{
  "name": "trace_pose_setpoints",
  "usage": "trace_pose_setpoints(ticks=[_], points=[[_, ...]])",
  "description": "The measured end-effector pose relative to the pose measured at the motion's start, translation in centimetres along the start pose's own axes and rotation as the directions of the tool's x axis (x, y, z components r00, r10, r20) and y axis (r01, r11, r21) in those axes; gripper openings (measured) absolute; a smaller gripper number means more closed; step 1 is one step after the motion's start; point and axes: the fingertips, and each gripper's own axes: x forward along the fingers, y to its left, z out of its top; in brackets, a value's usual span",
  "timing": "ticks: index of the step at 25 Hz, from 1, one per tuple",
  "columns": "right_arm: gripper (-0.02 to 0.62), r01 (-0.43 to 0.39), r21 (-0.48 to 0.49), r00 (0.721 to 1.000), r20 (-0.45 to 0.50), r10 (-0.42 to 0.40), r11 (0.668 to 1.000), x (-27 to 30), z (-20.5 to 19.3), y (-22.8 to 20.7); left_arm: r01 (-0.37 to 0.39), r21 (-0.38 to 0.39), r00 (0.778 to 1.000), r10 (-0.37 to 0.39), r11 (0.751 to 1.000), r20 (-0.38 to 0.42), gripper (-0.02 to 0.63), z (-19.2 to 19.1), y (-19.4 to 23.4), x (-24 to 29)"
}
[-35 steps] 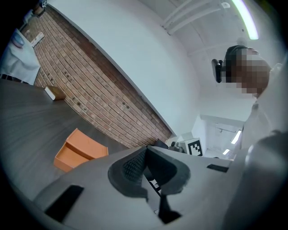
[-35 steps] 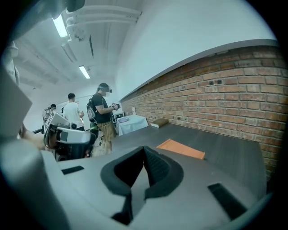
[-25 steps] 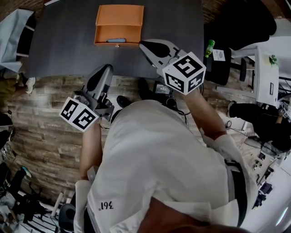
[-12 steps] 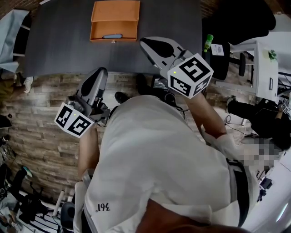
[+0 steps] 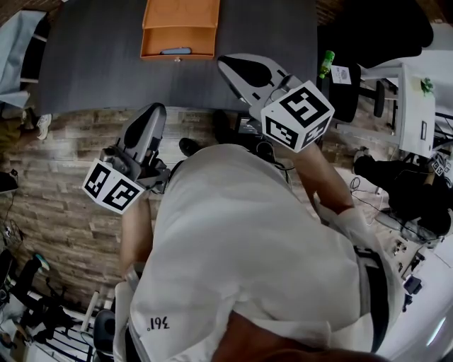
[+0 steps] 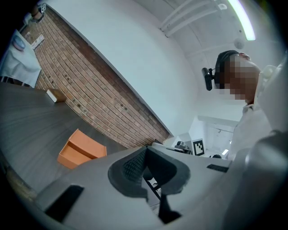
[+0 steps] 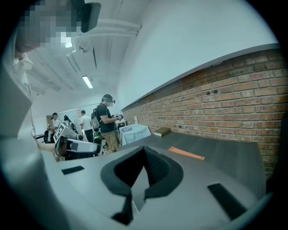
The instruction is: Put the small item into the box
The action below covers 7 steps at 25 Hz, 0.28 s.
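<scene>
Where you stand: back from the table (image 5: 99, 63), whose near edge runs across at your 12 o'clock; your body is over the plank floor (image 5: 64, 184).
Box: the orange box (image 5: 180, 15) sits on the table at 12 o'clock, open side up, well in from the near edge and well apart from both grippers.
Small item: the small item (image 5: 175, 51), bluish and flat, lies inside the box, in the part nearest you, close along the front wall.
Left gripper: your left gripper (image 5: 157, 107) is at 11 o'clock with its tip at the table's near edge, pointing toward 1. Its jaws are together with nothing between them.
Right gripper: your right gripper (image 5: 225, 62) is at 1 o'clock with its tip over the table, past the near edge, pointing toward 11. Its jaws are pressed together and empty.
Middle lane: bare tabletop lies between the two tips and on up to the box front.
Left margin: bare table spreads from the box toward 9 o'clock as far as the left edge, where a pale blue cloth (image 5: 18, 49) sits near the corner.
Right margin: bare table runs from the box toward 3 o'clock to the right edge. Just past that edge are a green bottle (image 5: 326, 65) and a dark seat (image 5: 350, 106), and further toward 3 a white desk (image 5: 414, 99).
Far side: in the left gripper view a brick wall (image 6: 103, 99) runs behind the table's far edge.
Others: in the right gripper view people (image 7: 107, 121) stand well beyond the table's end.
</scene>
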Motion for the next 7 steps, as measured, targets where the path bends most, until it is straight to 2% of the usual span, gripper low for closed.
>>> trace_pose_setpoints(ticks=[7], points=[[0.011,0.009,-0.004,1.000,0.001,-0.009,1.000,-0.46,-0.08,0.22,0.005,-0.002,1.000,-0.005,1.000,-0.004,0.008,-0.34,-0.35,-0.14]])
